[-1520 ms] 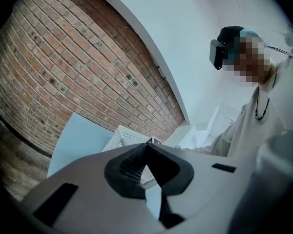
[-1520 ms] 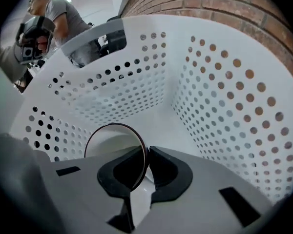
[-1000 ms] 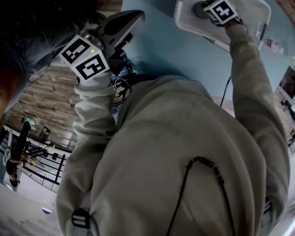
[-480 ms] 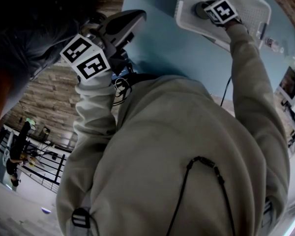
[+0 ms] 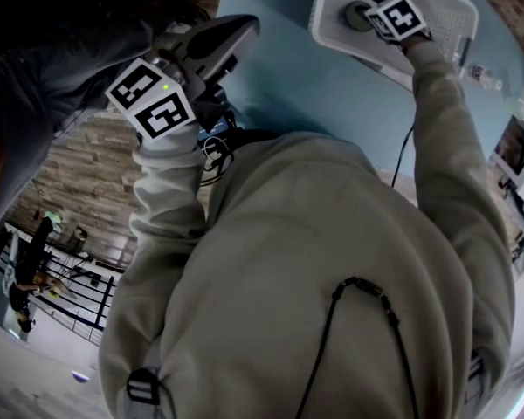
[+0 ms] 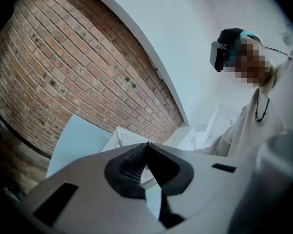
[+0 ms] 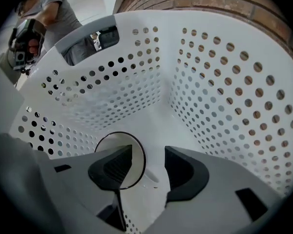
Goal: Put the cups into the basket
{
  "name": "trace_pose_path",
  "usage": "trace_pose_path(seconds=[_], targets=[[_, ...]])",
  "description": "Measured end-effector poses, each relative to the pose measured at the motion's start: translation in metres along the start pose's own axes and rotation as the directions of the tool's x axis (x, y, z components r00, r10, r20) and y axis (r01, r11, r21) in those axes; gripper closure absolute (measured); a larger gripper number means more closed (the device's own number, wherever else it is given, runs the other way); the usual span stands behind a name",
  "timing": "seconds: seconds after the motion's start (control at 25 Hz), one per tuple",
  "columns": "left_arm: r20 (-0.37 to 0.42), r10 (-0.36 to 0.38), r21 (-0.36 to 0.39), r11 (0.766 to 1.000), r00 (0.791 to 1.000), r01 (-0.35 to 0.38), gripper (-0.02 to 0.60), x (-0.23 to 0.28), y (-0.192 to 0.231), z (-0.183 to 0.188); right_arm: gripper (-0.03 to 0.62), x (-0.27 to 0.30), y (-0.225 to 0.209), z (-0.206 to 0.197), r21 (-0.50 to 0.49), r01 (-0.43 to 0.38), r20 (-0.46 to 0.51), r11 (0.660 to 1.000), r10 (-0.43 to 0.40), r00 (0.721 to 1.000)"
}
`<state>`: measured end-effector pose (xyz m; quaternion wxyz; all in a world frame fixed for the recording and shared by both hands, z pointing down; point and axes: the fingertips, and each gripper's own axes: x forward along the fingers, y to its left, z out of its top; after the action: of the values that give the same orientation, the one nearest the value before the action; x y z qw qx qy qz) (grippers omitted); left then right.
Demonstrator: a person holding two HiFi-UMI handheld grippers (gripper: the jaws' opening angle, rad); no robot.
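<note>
A white perforated basket [image 5: 454, 5] stands on the blue table [image 5: 288, 77]. My right gripper [image 5: 377, 17] reaches steeply down into it. A dark-rimmed cup [image 7: 121, 156] with a pale inside stands upright on the basket's floor [image 7: 151, 126]; it shows as a grey ring [image 5: 357, 14] in the head view. The right jaws have just been opening and now stand apart. The left pad [image 7: 112, 168] hangs over the cup's mouth, the rim lies between the jaws, and neither pad presses on it. My left gripper [image 6: 147, 149] is held level off the table's left, shut on nothing.
The basket's holed walls [image 7: 224, 82] close in round the right gripper. A brick wall [image 6: 63, 72] runs behind the table. A small bottle [image 5: 482, 77] lies beside the basket near the table's right edge. A person in grey [image 7: 39, 18] stands beyond the basket.
The right jaws have opened off the cup, which stays in the basket. In the head view the cup now shows clear to the left of the marker cube. The left gripper is unmoved.
</note>
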<state>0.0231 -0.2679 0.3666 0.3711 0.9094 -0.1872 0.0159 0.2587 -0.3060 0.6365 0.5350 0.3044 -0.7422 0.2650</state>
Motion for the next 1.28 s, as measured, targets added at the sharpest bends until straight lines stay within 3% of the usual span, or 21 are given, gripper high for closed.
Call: trace_pose_path(seconds=[0.4,0.56,0.68,0.76,0.84,1.0,1.12,1.28], targets=[[0.018,-0.011,0.037,0.999,1.0,0.01,0.583,0.0,-0.012,0.013,0.387,-0.053,-0.019,0.028,0.001,0.086,0.102,0.996,-0.085,0.991],[0.023,-0.03,0.066,0.997,0.999,0.028,0.584,-0.014,-0.032,0.01,0.387,-0.103,-0.001,0.043,0.037,0.125,0.23,0.991,-0.131,0.964],[0.019,-0.043,0.084,0.996,0.999,0.041,0.584,-0.023,-0.049,0.005,0.388,-0.147,0.026,0.057,0.051,0.117,0.357,0.992,-0.127,0.925],[0.016,-0.053,0.099,0.994,0.998,0.051,0.584,-0.024,-0.057,0.007,0.388,-0.178,0.042,0.069,0.057,0.091,0.457,0.994,-0.107,0.883],[0.016,-0.066,0.117,0.991,0.998,0.063,0.584,-0.024,-0.066,0.011,0.399,-0.211,0.06,0.081,0.062,0.056,0.562,0.997,-0.081,0.823],[0.018,-0.088,0.147,0.986,0.996,0.085,0.584,-0.024,-0.08,0.019,0.538,-0.276,0.092,0.097,0.081,-0.004,0.739,0.997,-0.058,0.671],[0.011,-0.099,0.159,0.983,0.995,0.096,0.584,-0.024,-0.091,0.015,0.58,-0.302,0.107,0.09,0.112,-0.024,0.786,0.993,-0.074,0.613],[0.005,-0.111,0.177,0.978,0.994,0.108,0.584,-0.024,-0.1,0.016,0.582,-0.327,0.127,0.09,0.116,-0.207,0.868,0.971,0.002,0.496]])
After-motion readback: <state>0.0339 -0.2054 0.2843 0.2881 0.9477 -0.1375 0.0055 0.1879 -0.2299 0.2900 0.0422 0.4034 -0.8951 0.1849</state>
